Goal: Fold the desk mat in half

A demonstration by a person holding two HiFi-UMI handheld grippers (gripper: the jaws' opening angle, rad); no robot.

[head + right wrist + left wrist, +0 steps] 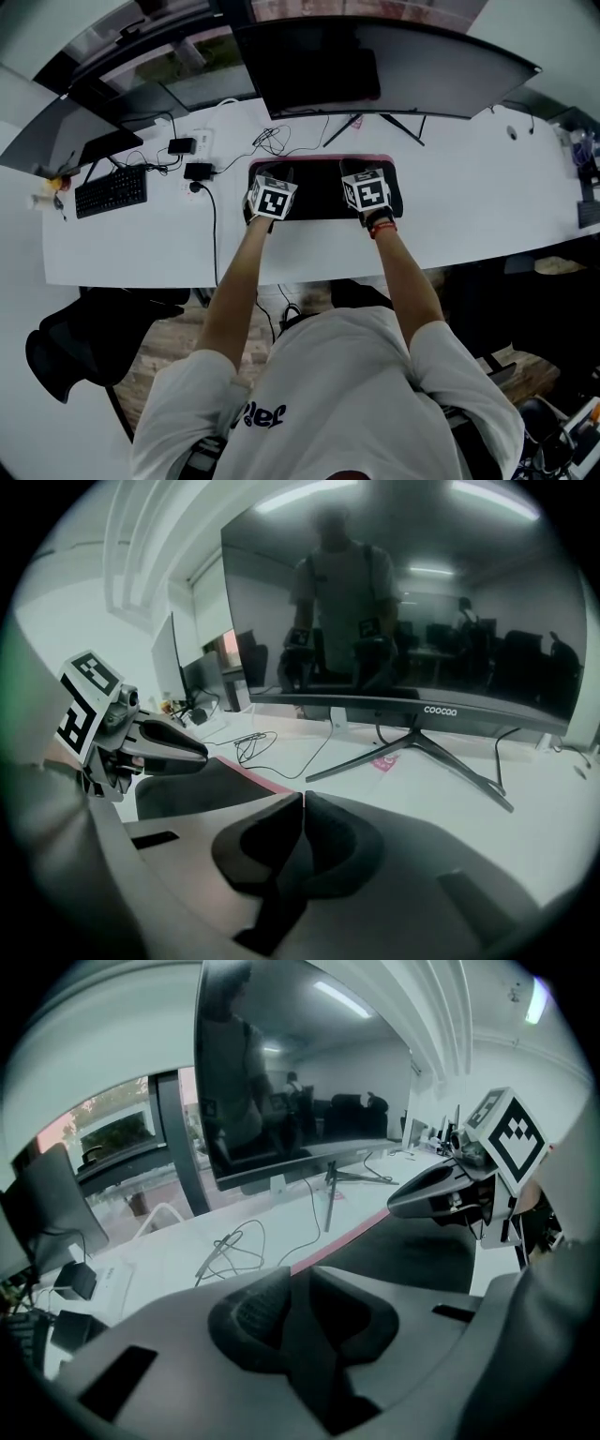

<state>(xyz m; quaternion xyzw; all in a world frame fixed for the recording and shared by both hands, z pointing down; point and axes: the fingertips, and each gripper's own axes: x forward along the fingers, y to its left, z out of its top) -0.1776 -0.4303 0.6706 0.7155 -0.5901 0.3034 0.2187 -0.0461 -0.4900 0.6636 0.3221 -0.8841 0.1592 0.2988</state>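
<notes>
Head view: both forearms reach forward side by side. The left tool (272, 192) and right tool (366, 187) point down and away at the near corners of the desk mat (323, 192). This dark mat with a red far edge lies on the white surface (469, 197), below the monitor (375, 66).

Left gripper view: the pads are clamped on a dark fold of the mat's near edge. The rest of the mat runs right, with loose cables (225, 1246) beyond it.

Right gripper view: the pads are pressed nearly together on what appears to be the same thin edge. The monitor stand (412, 752) lies just beyond.

Risks, as judged: so slim a bite could let the mat slip out. If the hands travel unevenly, the fold would be skewed. Carrying the edge too far could strike the stand.
</notes>
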